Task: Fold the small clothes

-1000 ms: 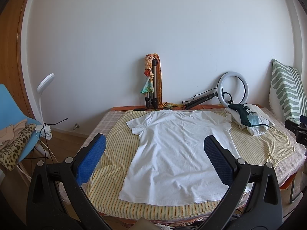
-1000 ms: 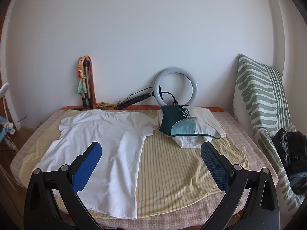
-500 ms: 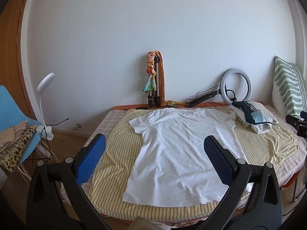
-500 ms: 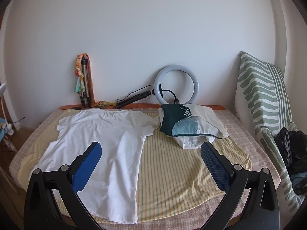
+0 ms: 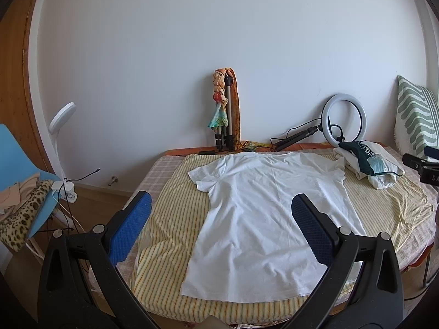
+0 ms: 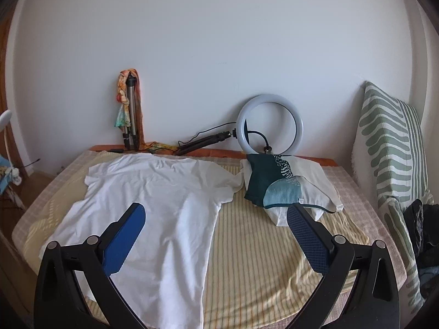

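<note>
Lying flat and face down on a yellow striped sheet [image 5: 170, 219], a white T-shirt [image 5: 269, 219] spreads its short sleeves toward the wall, hem nearest the cameras, cotton lightly creased. Compared with a second ago, both views have drifted: in the left view the T-shirt sits further right and the ring light [image 5: 344, 120] higher, while in the right view the T-shirt has slid slightly lower and left; nothing on the sheet has itself shifted. The left gripper [image 5: 219, 211] hangs above the T-shirt's hem, its blue ribbed pads spread wide, holding nothing. The right gripper [image 6: 215, 224] hovers over the T-shirt's right edge, likewise spread and empty. Just right of the T-shirt's right sleeve rests a folded pile [image 6: 290, 186], dark green, pale blue and cream, touching that sleeve. Behind the T-shirt's collar, a folded tripod [image 5: 227, 120] draped with an orange scarf leans on the wall. A green-patterned cushion [image 6: 392, 142] stands well right of the T-shirt.
</note>
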Action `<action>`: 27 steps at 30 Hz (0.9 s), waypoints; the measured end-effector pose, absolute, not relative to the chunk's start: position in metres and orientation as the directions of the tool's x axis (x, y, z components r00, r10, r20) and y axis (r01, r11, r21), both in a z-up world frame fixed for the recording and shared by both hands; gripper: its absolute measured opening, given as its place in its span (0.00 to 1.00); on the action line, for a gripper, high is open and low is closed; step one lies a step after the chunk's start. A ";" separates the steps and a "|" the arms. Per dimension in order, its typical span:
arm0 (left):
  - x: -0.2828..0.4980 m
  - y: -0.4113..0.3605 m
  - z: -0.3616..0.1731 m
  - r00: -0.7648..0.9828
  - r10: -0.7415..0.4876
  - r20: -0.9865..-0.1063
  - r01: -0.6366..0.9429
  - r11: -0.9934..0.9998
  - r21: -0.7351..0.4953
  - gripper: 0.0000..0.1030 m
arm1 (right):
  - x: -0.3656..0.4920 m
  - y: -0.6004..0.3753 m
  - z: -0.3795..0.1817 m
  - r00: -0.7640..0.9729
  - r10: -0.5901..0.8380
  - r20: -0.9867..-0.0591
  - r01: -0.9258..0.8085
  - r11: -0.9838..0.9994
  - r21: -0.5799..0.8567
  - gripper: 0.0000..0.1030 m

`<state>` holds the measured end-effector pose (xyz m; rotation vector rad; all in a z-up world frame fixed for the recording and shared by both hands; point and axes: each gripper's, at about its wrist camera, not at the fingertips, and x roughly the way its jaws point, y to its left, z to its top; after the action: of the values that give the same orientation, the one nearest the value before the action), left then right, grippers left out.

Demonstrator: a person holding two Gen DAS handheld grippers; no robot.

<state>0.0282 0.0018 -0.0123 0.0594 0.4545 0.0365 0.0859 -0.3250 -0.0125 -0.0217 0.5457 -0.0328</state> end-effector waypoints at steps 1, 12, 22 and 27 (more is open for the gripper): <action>0.031 0.003 -0.013 0.897 0.049 -0.439 -0.022 0.997 0.068 1.00 | 0.089 -0.324 -0.012 0.854 -0.035 -0.519 0.020 0.999 -0.035 1.00; 0.060 0.041 -0.047 0.868 0.040 -0.495 -0.009 0.998 0.066 0.92 | 0.140 -0.294 -0.012 0.847 0.126 -0.516 -0.139 0.990 0.015 1.00; 0.075 0.088 -0.112 0.779 -0.040 -0.625 0.042 0.999 -0.012 0.62 | 0.205 -0.228 -0.022 0.749 0.309 -0.587 -0.308 0.946 0.104 0.99; 0.075 0.107 -0.147 0.717 -0.124 -0.685 0.060 0.991 -0.117 0.58 | 0.244 -0.179 -0.030 0.686 0.411 -0.600 -0.376 0.907 0.191 0.98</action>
<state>0.0754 0.1066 -0.1472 -0.0887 0.7642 -0.1020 0.2441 -0.1792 -0.0305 0.0545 0.6853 0.4406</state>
